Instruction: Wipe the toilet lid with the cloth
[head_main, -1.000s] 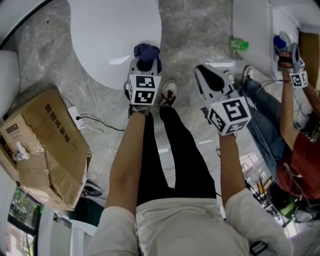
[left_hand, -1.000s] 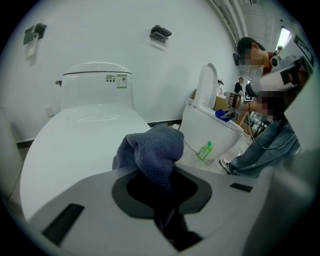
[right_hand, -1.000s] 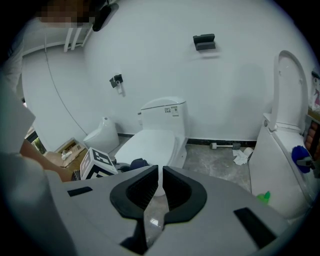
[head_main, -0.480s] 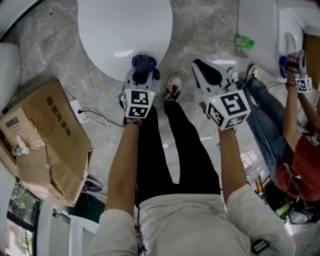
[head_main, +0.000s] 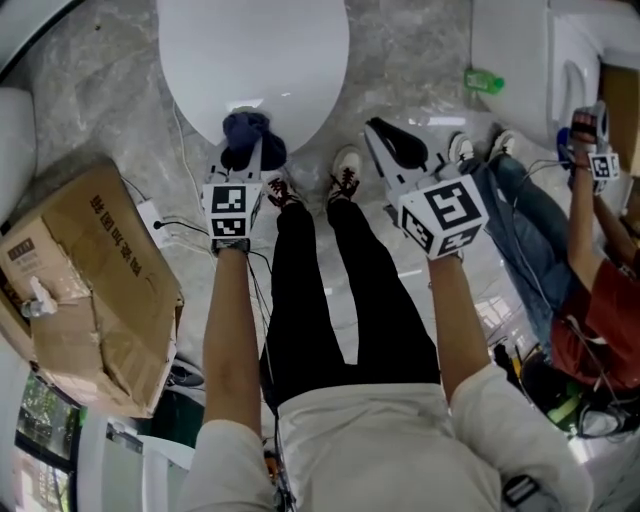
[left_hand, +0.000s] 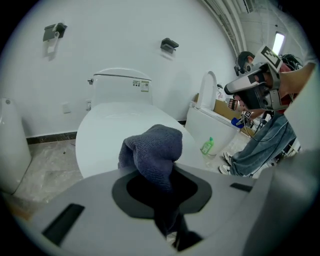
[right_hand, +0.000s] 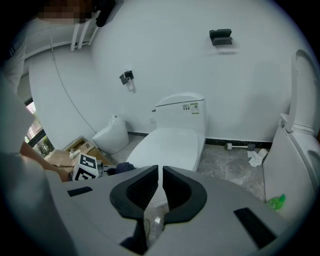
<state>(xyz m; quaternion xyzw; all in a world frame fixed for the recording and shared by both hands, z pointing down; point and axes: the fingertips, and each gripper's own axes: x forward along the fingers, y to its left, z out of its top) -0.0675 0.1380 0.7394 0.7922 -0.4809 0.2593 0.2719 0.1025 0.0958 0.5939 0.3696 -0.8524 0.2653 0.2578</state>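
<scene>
The white toilet lid is down, at the top of the head view. My left gripper is shut on a dark blue cloth, which sits bunched at the lid's near edge. In the left gripper view the cloth bulges up from between the jaws of the left gripper, with the lid right behind it. My right gripper hovers over the floor right of the lid. Its jaws are shut and empty, seen in the right gripper view, which looks toward the lid.
A torn cardboard box lies on the floor to the left, with a cable beside it. A second toilet and a green bottle stand at the right. Another person with grippers works there. My own legs and shoes are below.
My left gripper has carried the cloth to the left along the lid's near edge. The right gripper has drifted slightly left and farther from me, still shut.
</scene>
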